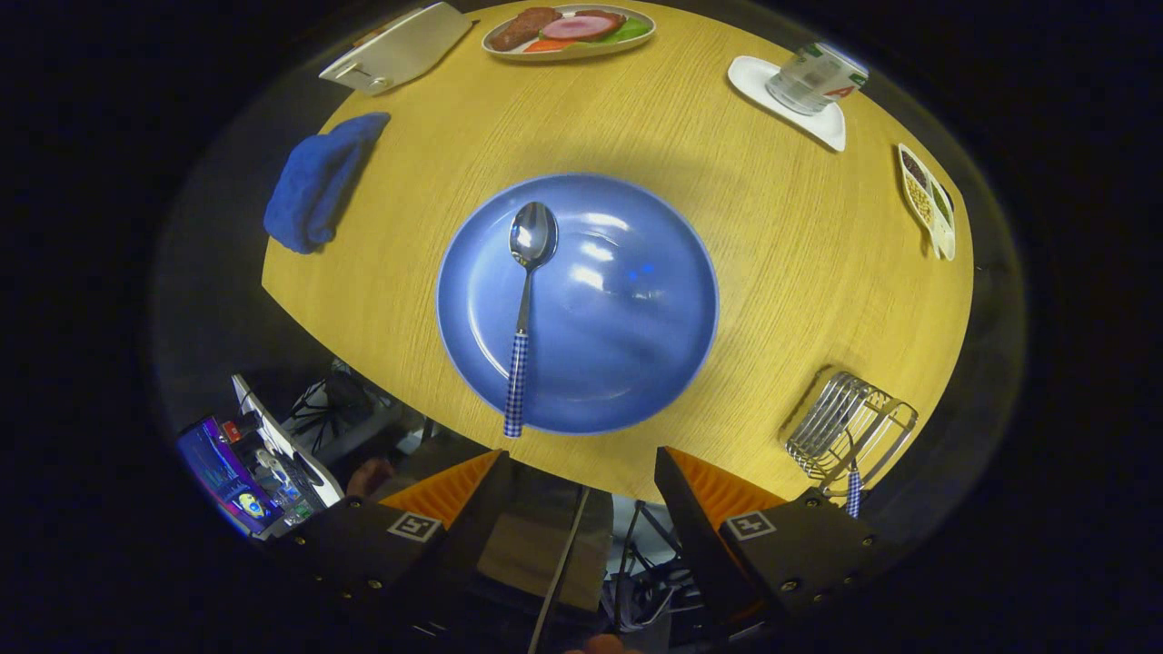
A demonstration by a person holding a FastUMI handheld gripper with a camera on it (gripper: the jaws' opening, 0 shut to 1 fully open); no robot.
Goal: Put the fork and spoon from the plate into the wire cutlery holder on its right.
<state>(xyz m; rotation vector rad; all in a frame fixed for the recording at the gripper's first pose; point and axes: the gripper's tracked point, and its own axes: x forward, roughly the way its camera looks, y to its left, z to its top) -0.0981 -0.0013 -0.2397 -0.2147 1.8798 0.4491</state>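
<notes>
From the gripper view, the gripper hangs above the near edge of a round wooden table, its two fingers spread wide apart with nothing between them. Just ahead of the fingers sits a blue plate. A spoon lies on the plate's left half, bowl pointing away and its blue-and-white checked handle running back over the near rim toward the left finger. Right of the plate, near the table edge and just beyond the right finger, stands the wire cutlery holder; a checked handle matching the spoon's sticks out of it (the rest of that utensil is too hidden to name). Well beyond the plate lie a crumpled blue cloth, a white board-like object, an oval dish of sliced meat and vegetables, a cup on a white coaster, and a small divided dish of beans
</notes>
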